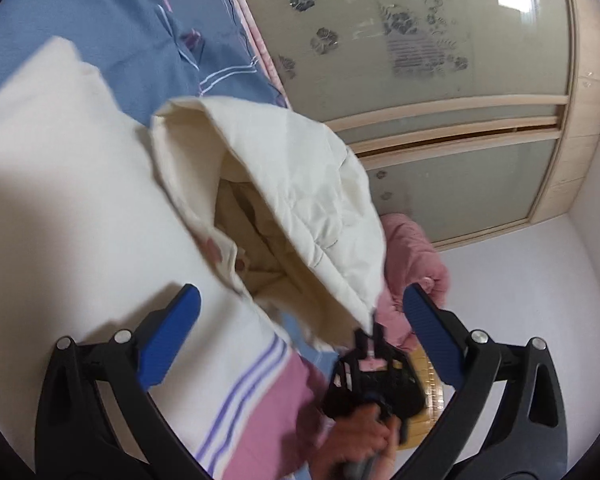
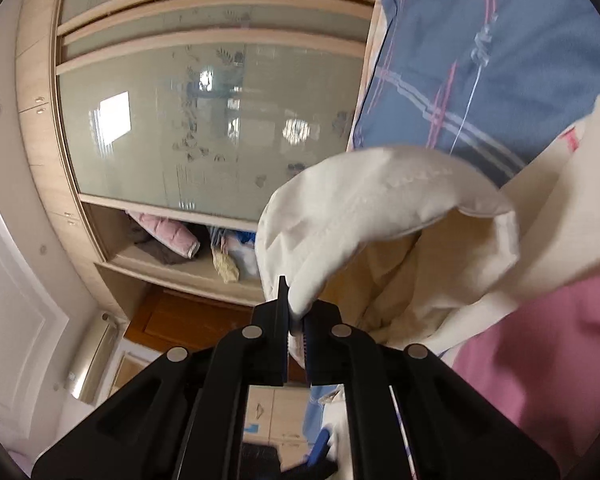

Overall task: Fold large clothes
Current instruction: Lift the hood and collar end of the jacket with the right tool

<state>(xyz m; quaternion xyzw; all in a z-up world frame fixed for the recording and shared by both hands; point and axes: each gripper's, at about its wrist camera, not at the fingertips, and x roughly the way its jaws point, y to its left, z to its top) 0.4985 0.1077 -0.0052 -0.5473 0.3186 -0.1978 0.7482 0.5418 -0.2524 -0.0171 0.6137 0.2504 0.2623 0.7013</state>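
The right tongs (image 2: 296, 320) are closed on an edge of the cream garment (image 2: 380, 216), which hangs lifted over the bed (image 2: 480, 60) with its blue checked cover. The left tongs (image 1: 300, 320) stand wide open with nothing between the blue pads (image 1: 172, 332). A pink cloth (image 1: 416, 256), perhaps another garment, lies blurred beside it.

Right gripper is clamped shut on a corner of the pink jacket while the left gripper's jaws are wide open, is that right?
Wrong garment. The right gripper is shut on a corner of the cream jacket, as the right wrist view shows. The left gripper is wide open, as stated.
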